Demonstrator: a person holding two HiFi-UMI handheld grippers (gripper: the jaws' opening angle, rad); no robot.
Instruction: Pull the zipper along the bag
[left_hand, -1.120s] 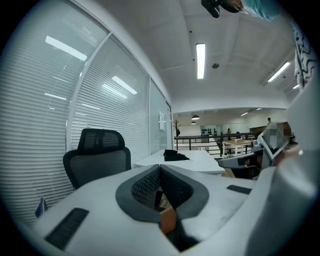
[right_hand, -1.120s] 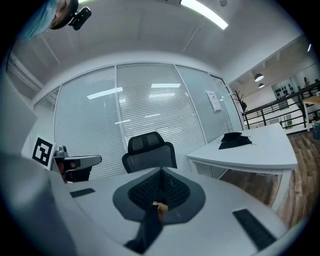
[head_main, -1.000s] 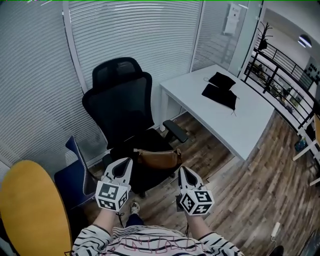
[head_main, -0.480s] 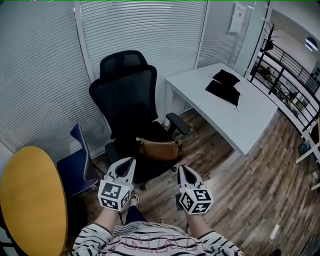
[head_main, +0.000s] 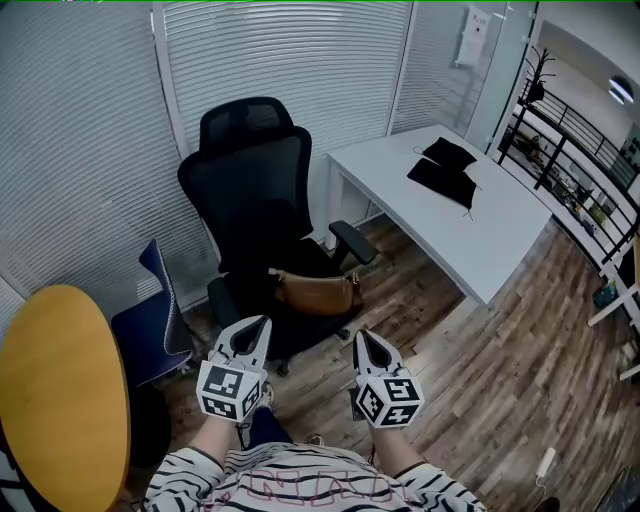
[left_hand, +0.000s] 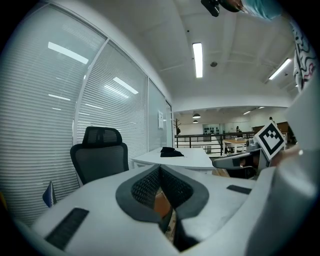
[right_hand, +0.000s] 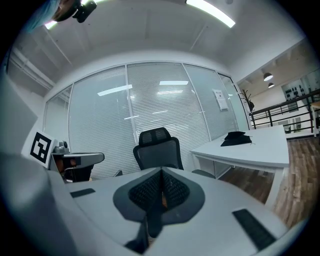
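Head view had both your hands out in front of you, side by side. Left gripper (head_main: 261, 322) and right gripper (head_main: 360, 336) were aimed away from you at the black office chair (head_main: 250, 180), tipped a touch downward. Both sets of jaws were pressed together with nothing in them. Brown bag (head_main: 312, 292) sat on the chair seat, farther off than the tips and apart from both, long axis running left to right.
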